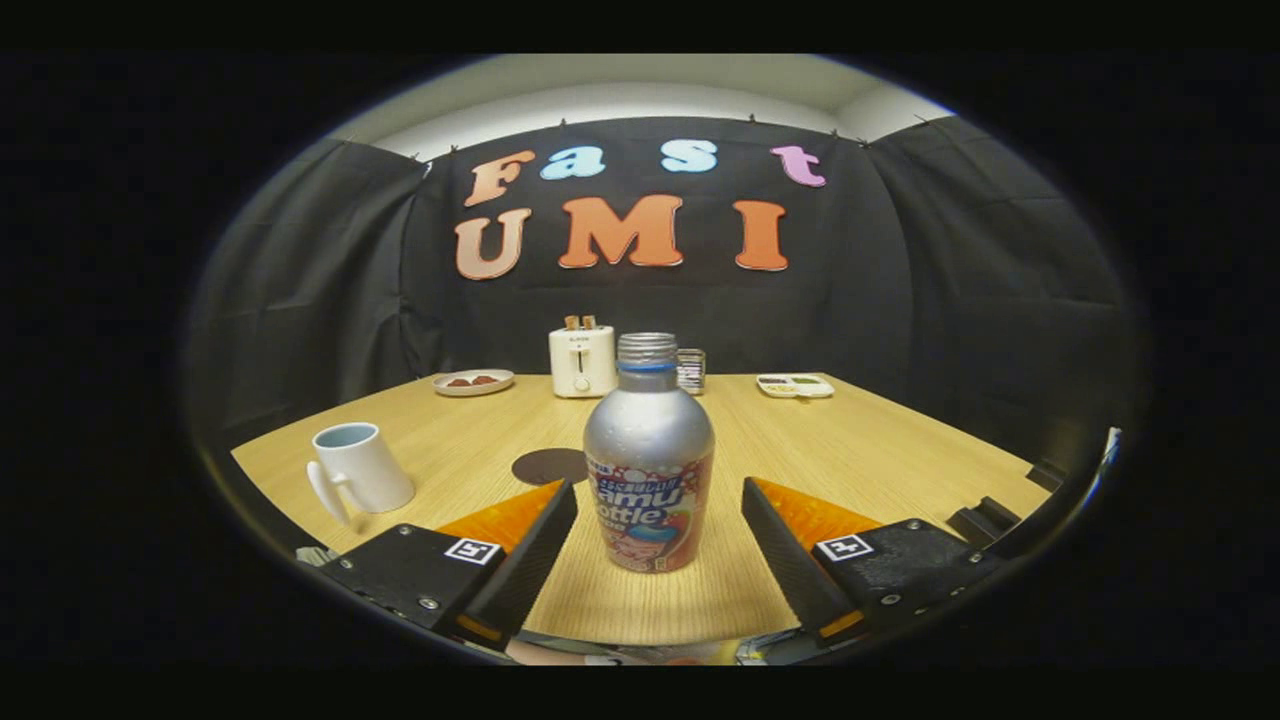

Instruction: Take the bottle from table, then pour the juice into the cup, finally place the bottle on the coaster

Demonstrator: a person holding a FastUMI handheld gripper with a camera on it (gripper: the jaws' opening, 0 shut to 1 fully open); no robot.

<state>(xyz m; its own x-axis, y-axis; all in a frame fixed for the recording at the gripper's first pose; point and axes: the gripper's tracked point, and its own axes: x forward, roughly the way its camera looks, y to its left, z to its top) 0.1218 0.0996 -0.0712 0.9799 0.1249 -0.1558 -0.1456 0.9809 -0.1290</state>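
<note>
The bottle (pixel 649 455) stands upright on the wooden table (pixel 880 450), w/ no cap on its threaded neck, right between the gripper (pixel 660 498) fingers. The fingers are spread wide, a clear gap each side of the bottle (neither touches it). The dark round coaster (pixel 548 465) lies just behind the bottle, to its left. The white cup (pixel 358 470) sits further left, well apart. A toaster (pixel 582 360) stands at the table's far edge.

On the surface (pixel 850 440) stand one bottle (pixel 649 455), one mug (pixel 358 470), one round coaster (pixel 548 465), one toaster (pixel 582 360), one glass (pixel 691 370) and two plates (pixel 473 382), (pixel 795 385). One gripper (pixel 660 535), two fingers (pixel 530 545), jaws spread wide either side of the bottle.
</note>
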